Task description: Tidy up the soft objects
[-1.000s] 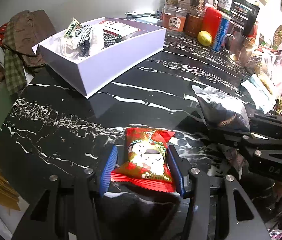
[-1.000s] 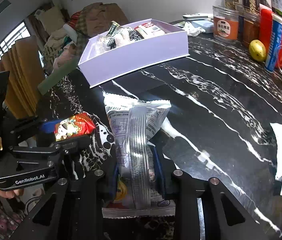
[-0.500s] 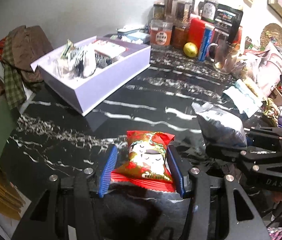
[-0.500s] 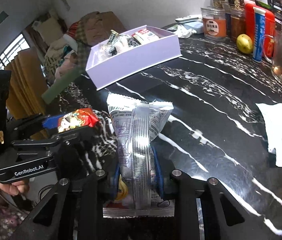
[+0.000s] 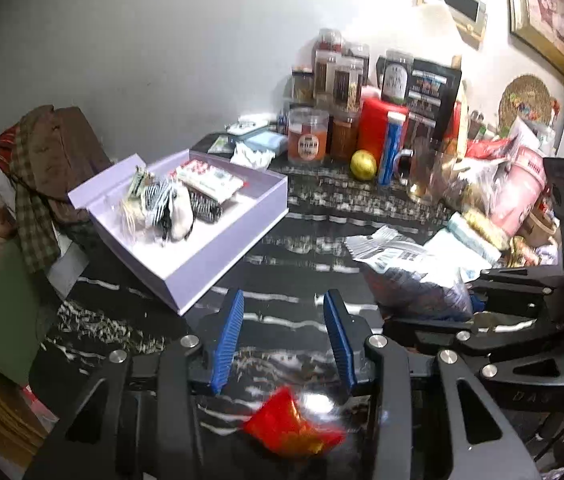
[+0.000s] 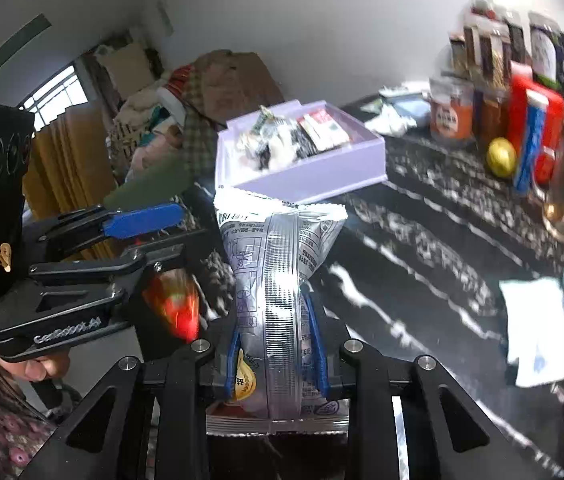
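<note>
My left gripper [image 5: 284, 336] hangs above the black marble table [image 5: 302, 216]. Its jaws are closing with nothing between the blue pads [image 5: 227, 340]. The red snack packet [image 5: 294, 428] is a blur below and behind the fingers, out of the grip; in the right wrist view the packet [image 6: 177, 300] shows under the left gripper [image 6: 141, 240]. My right gripper [image 6: 275, 320] is shut on an upright silver snack bag [image 6: 277, 264], also seen at the right of the left wrist view [image 5: 410, 276]. The lavender box [image 5: 217, 264] holding striped soft items and packets lies ahead to the left.
Jars, a red canister, a blue tube, a lemon [image 5: 363, 165] and a glass mug [image 5: 422, 176] crowd the back of the table. A pile of clothes [image 5: 41, 168] sits left of the box. White packets [image 6: 538, 336] lie at the right.
Both grippers have risen. The red packet has slipped out from between the left pads and now sits blurred below them. The silver bag stays in the right grip.
</note>
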`<state>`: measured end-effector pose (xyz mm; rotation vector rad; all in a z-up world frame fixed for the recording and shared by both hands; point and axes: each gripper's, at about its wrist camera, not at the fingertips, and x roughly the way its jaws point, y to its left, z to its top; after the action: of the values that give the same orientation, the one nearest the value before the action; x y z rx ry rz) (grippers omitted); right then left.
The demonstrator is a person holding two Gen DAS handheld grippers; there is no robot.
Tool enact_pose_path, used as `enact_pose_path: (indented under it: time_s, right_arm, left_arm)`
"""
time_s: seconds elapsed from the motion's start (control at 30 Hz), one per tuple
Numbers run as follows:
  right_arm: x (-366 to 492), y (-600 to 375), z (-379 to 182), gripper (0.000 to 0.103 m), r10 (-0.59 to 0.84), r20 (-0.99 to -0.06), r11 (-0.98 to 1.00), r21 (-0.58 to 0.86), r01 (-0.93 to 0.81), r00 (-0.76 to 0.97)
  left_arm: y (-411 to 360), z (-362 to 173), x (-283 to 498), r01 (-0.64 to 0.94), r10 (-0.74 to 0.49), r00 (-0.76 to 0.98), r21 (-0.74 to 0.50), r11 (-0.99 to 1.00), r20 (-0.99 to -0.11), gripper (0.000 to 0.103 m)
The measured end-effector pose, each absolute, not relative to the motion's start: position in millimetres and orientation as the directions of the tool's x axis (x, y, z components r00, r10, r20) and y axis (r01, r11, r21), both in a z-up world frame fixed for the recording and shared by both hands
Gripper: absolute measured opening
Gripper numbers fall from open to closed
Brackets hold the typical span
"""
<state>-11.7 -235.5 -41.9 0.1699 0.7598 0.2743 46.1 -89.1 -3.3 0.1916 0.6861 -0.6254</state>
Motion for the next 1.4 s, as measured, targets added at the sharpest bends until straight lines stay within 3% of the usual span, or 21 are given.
enact_pose_path:
  time_s: [0.23, 0.9, 1.4]
  right_arm:
    - [2.5, -233.1, -23.4, 0.028, 0.320, -0.618, 0.946, 0.250, -0.206, 0.718]
    - [-23.3, -252.5, -67.6, 0.028, 0.289, -0.701, 0.946, 0.314, -0.082, 0.652]
    - [-32.1, -251.5, -79.3, 0.028, 0.297, -0.715, 0.941, 0.333, -0.065, 0.633]
  left_arm:
    - [-89.5, 1.7, 55.1, 0.589, -0.482, 0.607, -0.049, 0.807, -0.632, 0.040]
    - [-77.4, -72.1, 40.5, 0.522, -0.409, 0.379, -0.173, 0.835, -0.830, 0.040]
    - [-81.3, -99.0, 36.3, 0.504, -0.362, 0.284, -0.183, 0.844, -0.888, 0.042]
